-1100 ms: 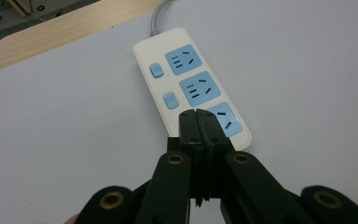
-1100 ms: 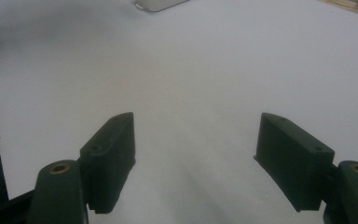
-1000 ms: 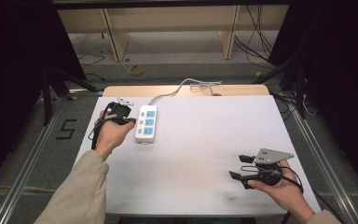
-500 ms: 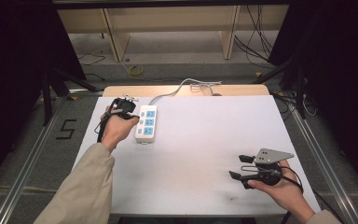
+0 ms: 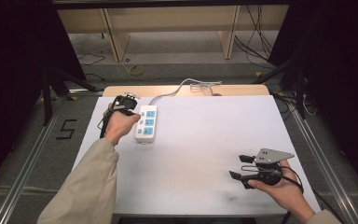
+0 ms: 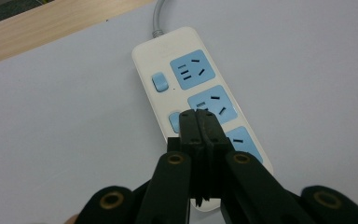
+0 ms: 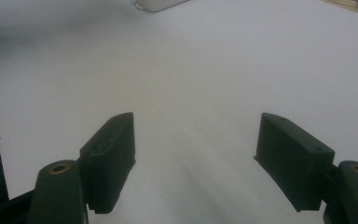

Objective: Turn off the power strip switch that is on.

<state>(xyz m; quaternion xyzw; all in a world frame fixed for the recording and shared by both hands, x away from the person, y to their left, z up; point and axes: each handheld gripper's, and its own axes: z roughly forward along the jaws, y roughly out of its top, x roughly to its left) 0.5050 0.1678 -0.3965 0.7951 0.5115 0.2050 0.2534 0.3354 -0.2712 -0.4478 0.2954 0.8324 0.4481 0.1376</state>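
White table: left gripper, jaws pressed together empty, hovers over the power strip at frame centre; a skewed press could shove it. Right gripper gapes empty.

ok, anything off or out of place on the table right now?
Nothing stands out. The power strip lies flat near the table's far left, casing intact, cord running off the back edge. The left gripper sits shut over its middle switch; the right gripper is open over bare table.

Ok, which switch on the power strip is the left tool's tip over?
The middle switch of the power strip; the shut left tool covers its edge, while the cord-end switch sits clear.
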